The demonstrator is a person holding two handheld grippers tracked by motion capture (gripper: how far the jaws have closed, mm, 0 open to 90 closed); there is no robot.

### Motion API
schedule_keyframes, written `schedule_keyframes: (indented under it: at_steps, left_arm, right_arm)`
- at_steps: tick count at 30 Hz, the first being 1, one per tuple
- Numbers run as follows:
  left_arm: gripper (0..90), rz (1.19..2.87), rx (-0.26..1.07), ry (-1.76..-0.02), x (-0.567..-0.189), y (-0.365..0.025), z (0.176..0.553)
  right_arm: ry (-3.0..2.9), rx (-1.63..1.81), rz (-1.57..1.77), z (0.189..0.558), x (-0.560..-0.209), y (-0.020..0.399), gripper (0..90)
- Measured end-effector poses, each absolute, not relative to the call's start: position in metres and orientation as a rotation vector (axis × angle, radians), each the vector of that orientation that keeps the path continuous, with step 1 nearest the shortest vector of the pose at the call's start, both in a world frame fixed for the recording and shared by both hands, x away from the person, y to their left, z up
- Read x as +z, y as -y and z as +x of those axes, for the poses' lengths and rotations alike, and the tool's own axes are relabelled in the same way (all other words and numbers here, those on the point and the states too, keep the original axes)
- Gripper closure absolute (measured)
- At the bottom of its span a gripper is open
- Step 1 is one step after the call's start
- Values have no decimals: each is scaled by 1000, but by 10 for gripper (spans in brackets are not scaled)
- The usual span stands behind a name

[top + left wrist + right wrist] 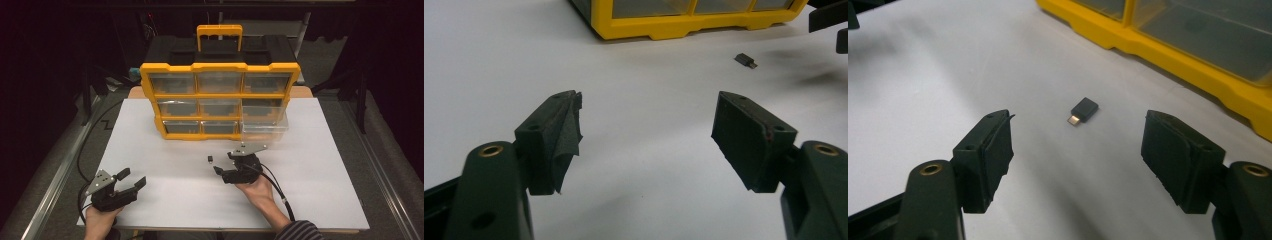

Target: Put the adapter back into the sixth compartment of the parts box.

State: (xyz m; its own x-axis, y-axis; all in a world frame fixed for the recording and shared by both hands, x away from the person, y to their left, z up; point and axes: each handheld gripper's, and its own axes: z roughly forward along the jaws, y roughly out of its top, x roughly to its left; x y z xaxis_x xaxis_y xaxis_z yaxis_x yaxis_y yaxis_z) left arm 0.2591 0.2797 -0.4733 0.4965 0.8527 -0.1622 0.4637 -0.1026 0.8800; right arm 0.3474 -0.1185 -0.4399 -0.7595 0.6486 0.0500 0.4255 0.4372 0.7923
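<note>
A small black USB adapter (210, 159) lies on the white table (165, 200) in front of the yellow drawer organizer (220, 100). My right gripper (223, 162) is open just right of it; in the right gripper view the adapter (1083, 111) rests a little beyond and between the spread jaws of the right gripper (1076, 152), untouched. My left gripper (131, 178) is open at the near left with nothing in it. The left gripper view has the adapter (746, 60) far off, past the wide jaws of the left gripper (647, 137).
A clear drawer (264, 131) is pulled out of the organizer's bottom right slot, just behind my right gripper. The organizer's other drawers are pushed in. Cables (277, 187) trail from both grippers toward the near edge. Bare table lies between the two hands.
</note>
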Motion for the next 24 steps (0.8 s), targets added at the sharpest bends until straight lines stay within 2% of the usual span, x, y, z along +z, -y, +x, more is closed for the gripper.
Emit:
schedule_keyframes:
  at_steps: [7, 15, 16, 24]
  left_arm:
    - [284, 1738, 483, -1117, -473, -280, 259]
    - [285, 1730, 481, -1129, -473, -280, 260]
    - [285, 1735, 478, -1126, -473, -280, 260]
    - [284, 1745, 495, -1127, -473, -279, 260]
  right_arm:
    - [-2505, 1142, 927, 356, -437, 103, 301]
    - [-2580, 1000, 965, 370, -433, 89, 274]
    - [-2575, 978, 957, 372, -432, 87, 311]
    - [-2619, 826, 1001, 386, -429, 72, 366]
